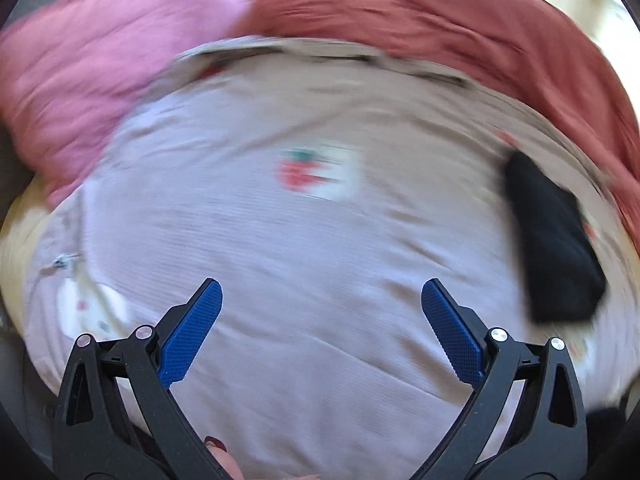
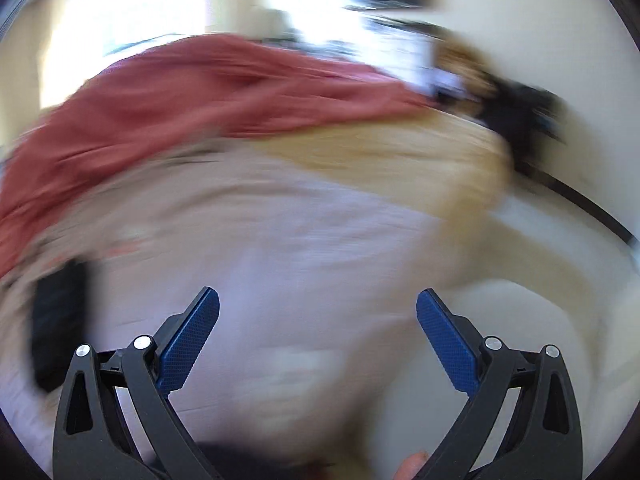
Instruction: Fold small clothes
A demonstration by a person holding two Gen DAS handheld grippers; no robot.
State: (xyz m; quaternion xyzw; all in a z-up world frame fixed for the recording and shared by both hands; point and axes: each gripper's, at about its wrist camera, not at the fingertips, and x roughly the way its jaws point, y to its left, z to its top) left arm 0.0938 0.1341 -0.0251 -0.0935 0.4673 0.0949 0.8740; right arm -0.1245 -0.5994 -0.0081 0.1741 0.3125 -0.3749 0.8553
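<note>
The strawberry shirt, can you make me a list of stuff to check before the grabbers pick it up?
1. Left gripper open: ok, jaws wide, nothing between.
2. Right gripper open: ok, also empty.
3. Pale strawberry shirt lies under both: ok.
4. Shirt top clear: not ok, a black object rests on it.
5. Shirt edges free: not ok, the pink cloth and rust-red cloth overlap its far side.
6. Shirt lying flat: cannot tell, both views are blurred.
</note>
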